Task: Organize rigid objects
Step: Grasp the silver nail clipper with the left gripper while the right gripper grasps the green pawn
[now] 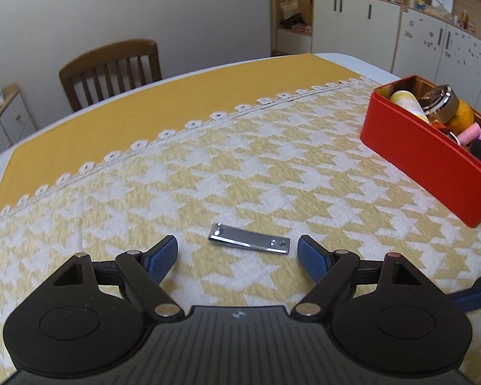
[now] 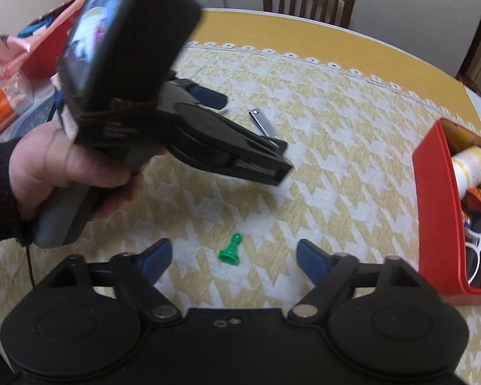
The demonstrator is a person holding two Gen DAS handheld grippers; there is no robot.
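A silver nail clipper [image 1: 248, 237] lies flat on the yellow-and-white tablecloth. My left gripper [image 1: 237, 256] is open, its blue pads on either side of the clipper and just short of it. In the right wrist view the clipper [image 2: 262, 123] lies partly behind the left gripper's body [image 2: 208, 134]. A green chess pawn [image 2: 230, 250] lies on its side on the cloth. My right gripper [image 2: 234, 256] is open and empty, with the pawn between its fingertips. A red box [image 1: 426, 157] holds several small objects; it also shows in the right wrist view [image 2: 439, 215].
A wooden chair [image 1: 112, 70] stands at the table's far side. Red packaging and papers [image 2: 22, 64] lie at the left edge of the table. White cabinets and shelves [image 1: 400, 25] stand beyond the table.
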